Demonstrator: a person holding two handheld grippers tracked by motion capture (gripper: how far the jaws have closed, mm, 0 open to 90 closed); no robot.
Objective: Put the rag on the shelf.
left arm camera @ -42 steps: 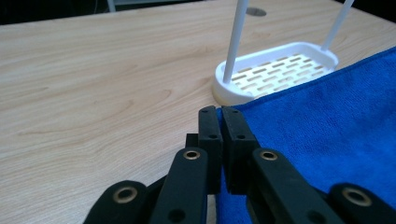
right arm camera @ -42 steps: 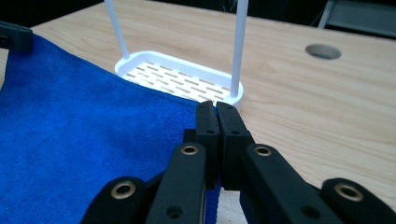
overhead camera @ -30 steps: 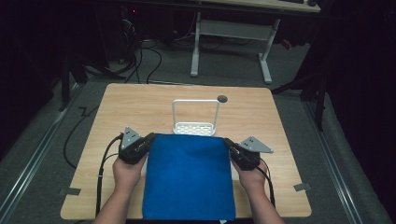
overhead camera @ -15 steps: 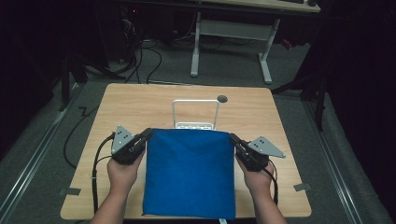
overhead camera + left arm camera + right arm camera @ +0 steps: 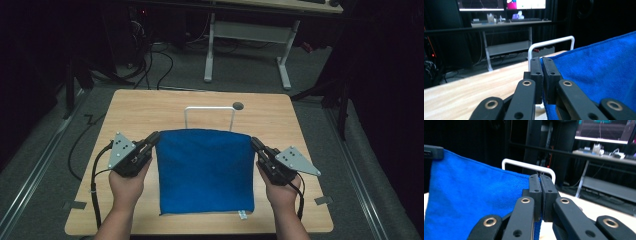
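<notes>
- The table [image 5: 150, 112] is a pale wooden slab with rounded corners and a smooth, faintly grained top; a small dark round hole [image 5: 238, 106] sits near its far edge.
- The blue cloth [image 5: 204, 170] is a soft, matte, nappy square of towelling with a stitched hem. It is stretched flat between the two grippers over the near middle of the table, its far edge lifted and taut, its near edge at the table's front with a small white tag [image 5: 242, 215] at the right corner. In the left gripper view its fuzzy pile [image 5: 599, 72] and rolled edge are plain to see.
- The white rack [image 5: 209, 116] is a thin tube bent into a rounded arch that stands upright on the table just behind the cloth's far edge.
- The left gripper [image 5: 155, 137] is black, jointed and hard-edged, with a grey three-cornered plate on top. A hand wraps it from below, the forearm coming in from the near side, and it points forward and inward. Its jaws are pinched together on the cloth's far left corner, which the left gripper view shows squeezed between the flat pads [image 5: 536, 75].
- The right gripper [image 5: 255, 143] mirrors it: same black links and grey plate, held from underneath and angled inward, with its jaws clamped on the far right corner of the cloth.
</notes>
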